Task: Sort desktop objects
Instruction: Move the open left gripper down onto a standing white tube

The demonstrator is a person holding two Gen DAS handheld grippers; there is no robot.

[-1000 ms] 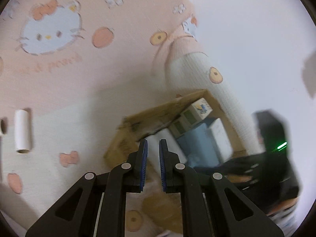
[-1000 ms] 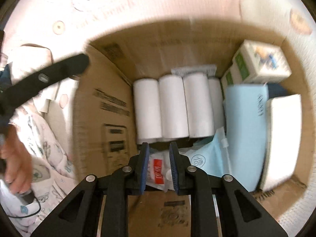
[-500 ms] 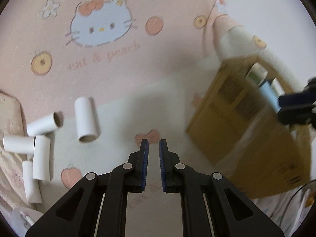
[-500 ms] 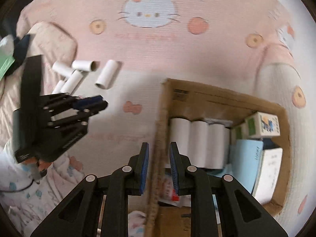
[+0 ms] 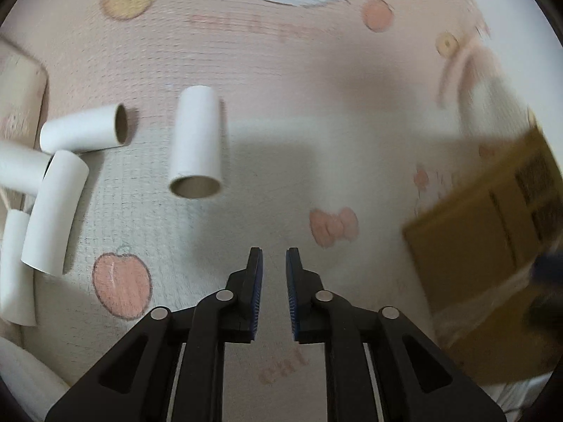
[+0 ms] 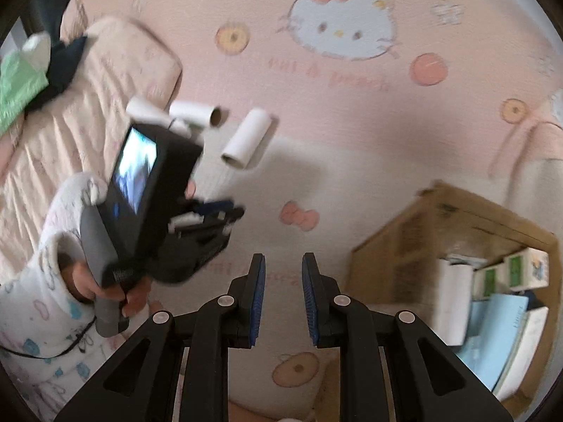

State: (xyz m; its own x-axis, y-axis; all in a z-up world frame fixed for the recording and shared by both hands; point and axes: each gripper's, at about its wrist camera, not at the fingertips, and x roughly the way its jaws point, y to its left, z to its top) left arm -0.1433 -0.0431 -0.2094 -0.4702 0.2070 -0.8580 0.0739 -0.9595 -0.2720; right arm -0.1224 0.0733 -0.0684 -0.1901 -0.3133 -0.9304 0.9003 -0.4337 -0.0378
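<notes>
Several white cardboard tubes lie on the pink and cream cat-print blanket (image 5: 281, 70). The nearest tube (image 5: 197, 140) lies ahead and to the left of my left gripper (image 5: 274, 251), apart from it. Further left lie more tubes (image 5: 84, 133), one of them bent (image 5: 52, 211). The left jaws are opening, with nothing between them. My right gripper (image 6: 283, 256) is shut and holds nothing; it hangs over the blanket, left of the cardboard box (image 6: 457, 204). The right wrist view also shows the left gripper (image 6: 232, 211) below a tube (image 6: 248, 139).
The box (image 5: 492, 246) holds white rolls (image 6: 454, 302), small cartons (image 6: 524, 270) and a light blue pack (image 6: 499, 334). A pink pillow (image 6: 116, 81) and a green bag (image 6: 17, 88) lie at the left. A hand in a fleece sleeve (image 6: 45, 281) holds the left gripper.
Both grippers swung left, away from the box and out over the blanket. The left one dropped closer to the tubes and its jaws widened. The right jaws kept their gap.
</notes>
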